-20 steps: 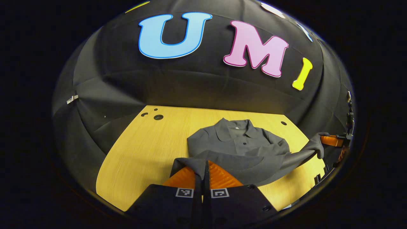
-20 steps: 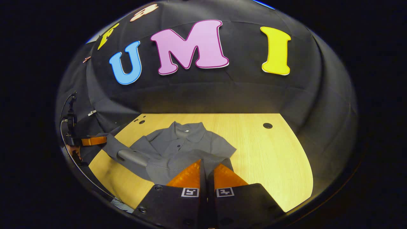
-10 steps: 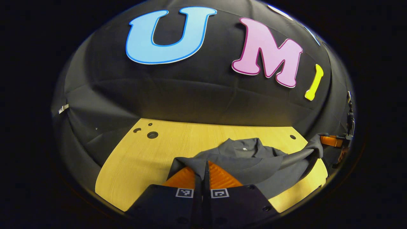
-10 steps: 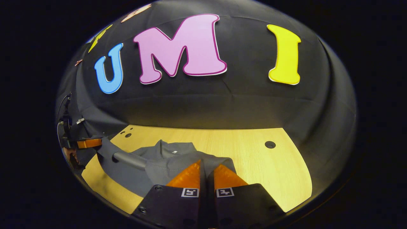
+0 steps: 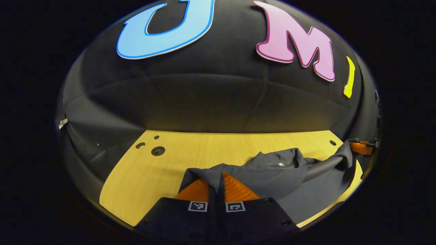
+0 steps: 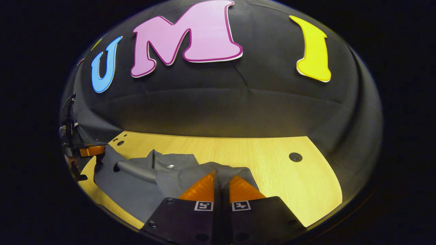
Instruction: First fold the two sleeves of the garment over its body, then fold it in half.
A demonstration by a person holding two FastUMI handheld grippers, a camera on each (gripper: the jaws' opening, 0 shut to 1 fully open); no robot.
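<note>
Pale wood-grain tabletop (image 5: 190, 153) has round holes: a cluster at mid-left of the left gripper view (image 5: 158, 150), one at mid-right of the right gripper view (image 6: 295, 157). Black cloth booth wall (image 5: 211, 102) sits close behind; nothing blocks the far half of the table

Dark grey collared button-up garment (image 5: 272, 170) lies lower centre-right in the left gripper view, lower left in the right gripper view (image 6: 160, 173), its hem lifted and doubled back over the collar. Small white neck tag (image 5: 280, 164) visible, too small to read. Square black-and-white markers on the finger bases

Left gripper (image 5: 216, 182): fingers pressed together, pinching the hem corner, cloth draped over the tips. It also sits at the far left edge of the right gripper view (image 6: 89, 150). Right gripper (image 6: 221, 180): fingers closed with grey fabric between them, probably a firm pinch but the contact is partly hidden; seen also at the right edge of the left gripper view (image 5: 361, 147)

Versus 1.0 s ago: hem carried further toward the wall, button placket now covered, wall looms larger in both views
</note>
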